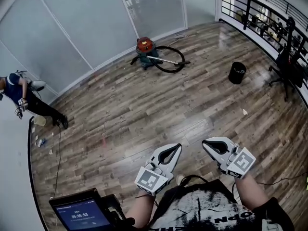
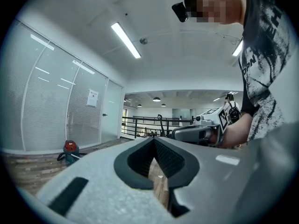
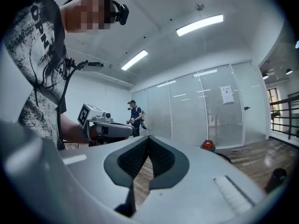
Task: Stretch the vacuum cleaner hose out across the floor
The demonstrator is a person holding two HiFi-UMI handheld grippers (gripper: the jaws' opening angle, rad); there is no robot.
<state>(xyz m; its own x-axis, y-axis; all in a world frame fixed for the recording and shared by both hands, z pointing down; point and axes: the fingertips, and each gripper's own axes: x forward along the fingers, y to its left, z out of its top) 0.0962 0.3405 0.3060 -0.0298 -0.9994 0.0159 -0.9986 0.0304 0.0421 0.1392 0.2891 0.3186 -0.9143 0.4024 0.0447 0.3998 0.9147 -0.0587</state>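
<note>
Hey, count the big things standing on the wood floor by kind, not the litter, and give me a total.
Vacuum cleaner: 1
Black bin: 1
Office chair: 1
Total: 3

Head view: vacuum cleaner (image 1: 145, 46) sits at the far side of the floor (image 1: 144, 109), just before the glass partition (image 1: 96, 18), with its hose (image 1: 183, 56) looped on the floor at its right side. Bin (image 1: 237, 72) stands right of the hose, apart from it; chair (image 1: 288, 69) is further right, beside the railing (image 1: 260, 13). A second person (image 1: 24, 97) is at the left edge. Left gripper (image 1: 178, 147) and right gripper (image 1: 204, 142) are side by side at the near edge, well apart from the vacuum cleaner, and a screen (image 1: 79, 214) is at lower left.
</note>
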